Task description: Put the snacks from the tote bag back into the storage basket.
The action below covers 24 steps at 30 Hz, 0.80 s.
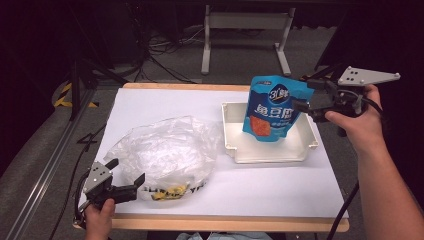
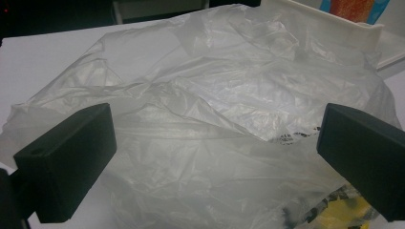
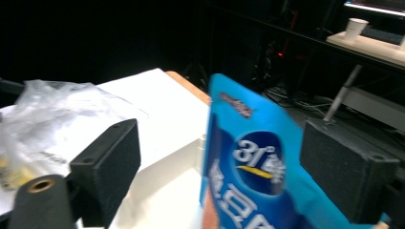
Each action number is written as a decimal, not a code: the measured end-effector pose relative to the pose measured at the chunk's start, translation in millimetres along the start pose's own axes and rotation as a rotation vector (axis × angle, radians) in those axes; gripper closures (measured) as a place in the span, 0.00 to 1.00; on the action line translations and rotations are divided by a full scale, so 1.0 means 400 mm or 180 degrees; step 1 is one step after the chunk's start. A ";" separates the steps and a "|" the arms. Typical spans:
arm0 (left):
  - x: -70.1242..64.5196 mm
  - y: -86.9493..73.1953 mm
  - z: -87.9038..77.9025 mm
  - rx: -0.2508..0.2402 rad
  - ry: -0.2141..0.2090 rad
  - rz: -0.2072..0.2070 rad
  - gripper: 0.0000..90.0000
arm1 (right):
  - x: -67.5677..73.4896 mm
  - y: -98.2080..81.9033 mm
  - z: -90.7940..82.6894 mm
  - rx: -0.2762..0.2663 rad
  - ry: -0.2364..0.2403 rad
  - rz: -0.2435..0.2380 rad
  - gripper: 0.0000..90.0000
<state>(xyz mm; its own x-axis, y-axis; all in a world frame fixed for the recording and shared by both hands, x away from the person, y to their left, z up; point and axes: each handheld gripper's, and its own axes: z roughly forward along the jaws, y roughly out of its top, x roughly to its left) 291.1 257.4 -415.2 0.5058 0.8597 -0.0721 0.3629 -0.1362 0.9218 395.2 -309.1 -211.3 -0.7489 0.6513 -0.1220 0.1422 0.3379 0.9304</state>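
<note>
A blue snack pouch (image 1: 270, 110) with an orange window stands upright in the white tray (image 1: 270, 152) at the right of the table. My right gripper (image 1: 300, 93) is at the pouch's upper right corner. In the right gripper view the pouch (image 3: 258, 167) sits between the wide-apart jaws of this gripper (image 3: 219, 152), with the left pad well clear of it, so it is open. A crumpled clear plastic bag (image 1: 165, 150) lies at the left. My left gripper (image 1: 126, 171) rests at the bag's near left edge, open, with the bag (image 2: 215, 95) right in front of the jaws.
White paper (image 1: 280, 190) covers the wooden table. Yellow and black print shows at the bag's near edge (image 1: 165, 192). A white stand's legs (image 1: 245, 45) and cables lie on the floor beyond the table. The tray's corner (image 2: 334, 24) appears behind the bag in the left gripper view.
</note>
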 end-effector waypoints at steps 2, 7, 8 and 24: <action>0.000 0.002 0.001 -0.0008 -0.0001 0.0005 0.01 | 0.020 -0.002 -0.005 -0.0024 0.0039 -0.0005 0.14; -0.002 0.006 0.007 -0.0008 -0.0032 0.0012 0.01 | 0.061 -0.020 -0.004 -0.0008 0.0267 0.0217 0.11; -0.003 0.007 0.010 -0.0016 -0.0038 0.0016 0.01 | 0.070 -0.025 -0.003 -0.0022 0.0311 0.0203 0.11; -0.006 0.011 0.016 -0.0011 -0.0070 0.0042 0.01 | 0.184 -0.145 0.017 -0.0049 0.0170 0.0163 0.07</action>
<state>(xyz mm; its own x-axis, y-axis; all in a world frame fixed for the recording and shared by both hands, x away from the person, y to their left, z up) 296.5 251.7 -413.6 0.5276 0.8468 -0.0683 0.3535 -0.1457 0.9240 336.2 -276.3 -276.5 -0.7744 0.6302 -0.0559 0.1715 0.2941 0.9402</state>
